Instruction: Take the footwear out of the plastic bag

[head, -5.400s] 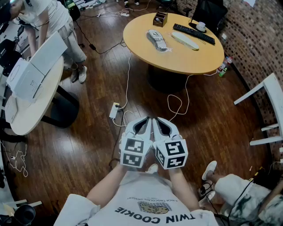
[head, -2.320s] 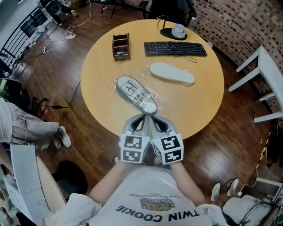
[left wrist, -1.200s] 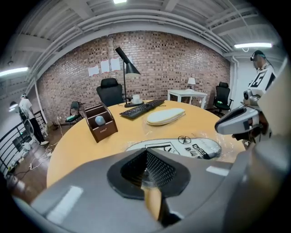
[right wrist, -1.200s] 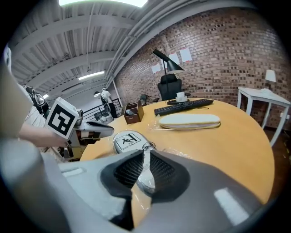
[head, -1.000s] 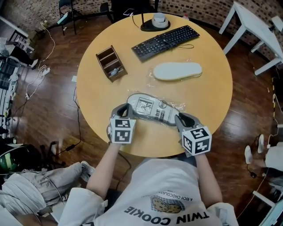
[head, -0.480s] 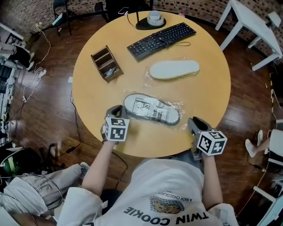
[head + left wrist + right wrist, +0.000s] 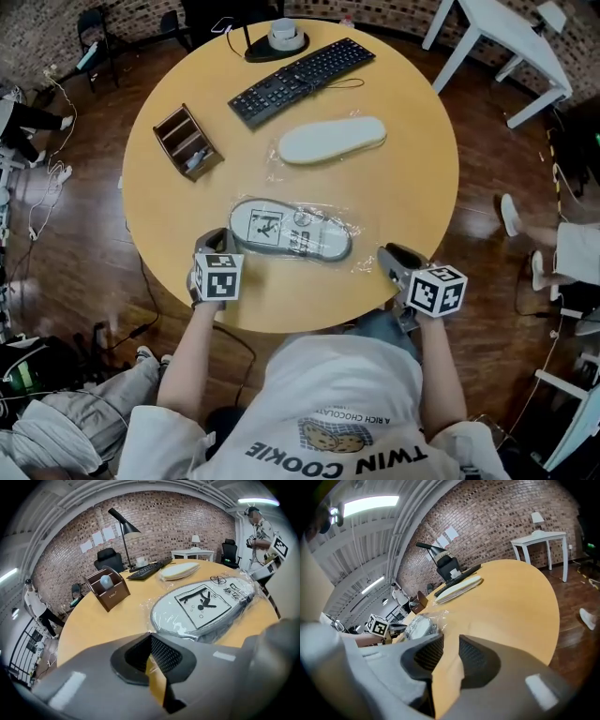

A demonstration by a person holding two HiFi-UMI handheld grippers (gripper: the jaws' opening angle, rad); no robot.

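A grey slipper sealed in a clear plastic bag (image 7: 291,230) lies flat on the round wooden table (image 7: 412,187); its printed label faces up in the left gripper view (image 7: 206,604). My left gripper (image 7: 217,238) sits at the bag's left end, and its jaws (image 7: 150,637) are shut with the tips right at the bag's near corner. Whether plastic is pinched there I cannot tell. My right gripper (image 7: 387,254) rests near the table's front edge, just right of the bag's loose end (image 7: 419,626). Its jaws (image 7: 450,644) stand open with only bare tabletop between them.
A second, cream slipper (image 7: 333,139) in plastic lies farther back. Behind it are a black keyboard (image 7: 300,67), a wooden desk organiser (image 7: 186,141) and a lamp base (image 7: 277,37). A white side table (image 7: 497,37) stands off to the right.
My right gripper has drawn away from the bag's right end toward the table's front edge. The left gripper has stayed at the bag's left end. The head view has shifted.
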